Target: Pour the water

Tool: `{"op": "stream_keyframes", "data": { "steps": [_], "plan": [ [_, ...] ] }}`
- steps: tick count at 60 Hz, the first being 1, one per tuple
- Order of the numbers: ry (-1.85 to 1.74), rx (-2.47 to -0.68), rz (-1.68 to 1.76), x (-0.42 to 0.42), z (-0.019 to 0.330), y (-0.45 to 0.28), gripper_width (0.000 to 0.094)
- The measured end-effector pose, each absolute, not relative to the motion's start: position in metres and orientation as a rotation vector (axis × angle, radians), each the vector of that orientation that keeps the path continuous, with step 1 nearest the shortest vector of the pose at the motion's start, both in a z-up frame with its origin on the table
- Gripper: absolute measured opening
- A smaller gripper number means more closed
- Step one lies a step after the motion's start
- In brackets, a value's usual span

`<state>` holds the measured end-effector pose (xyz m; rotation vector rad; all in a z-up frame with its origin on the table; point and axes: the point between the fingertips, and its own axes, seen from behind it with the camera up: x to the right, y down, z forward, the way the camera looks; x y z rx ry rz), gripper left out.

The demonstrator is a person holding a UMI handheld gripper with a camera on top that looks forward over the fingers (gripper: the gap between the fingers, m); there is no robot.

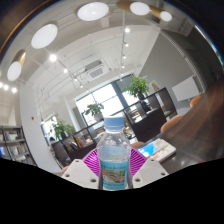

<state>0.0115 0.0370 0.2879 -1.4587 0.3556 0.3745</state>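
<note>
Single view riding the hand-held gripper [114, 172], tilted upward toward ceiling lights [44, 36] (bottle [114, 150] close ahead)

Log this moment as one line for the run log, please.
stage: bottle lifted, upright | gripper: shut on water bottle, cap on | pouring: not started | background: office lounge, potted plants

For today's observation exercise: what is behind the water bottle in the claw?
Behind the water bottle stand potted plants by the windows and dark chairs. What lies directly behind the bottle is covered, and the claw's fingers are mostly hidden.
</note>
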Motion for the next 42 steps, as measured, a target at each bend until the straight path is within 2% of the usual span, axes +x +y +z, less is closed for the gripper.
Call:
{"op": "stream_keyframes", "data": {
  "steps": [6, 11, 20, 21, 33, 42],
  "plan": [
    [0.193, -1.532, 0.072, 0.052, 0.294, 0.034, 0.0343],
    [0.134, -1.580, -0.111, 0.086, 0.283, 0.025, 0.0345],
    [0.149, -1.598, -0.222, 0.151, 0.270, 0.006, 0.0344],
    [0.154, -1.593, -0.223, 0.165, 0.256, 0.017, 0.0345],
    [0.163, -1.650, -0.226, 0.230, 0.197, 0.016, 0.0343],
    [0.134, -1.746, -0.233, 0.254, 0.127, 0.026, 0.0345]
  ]
}}
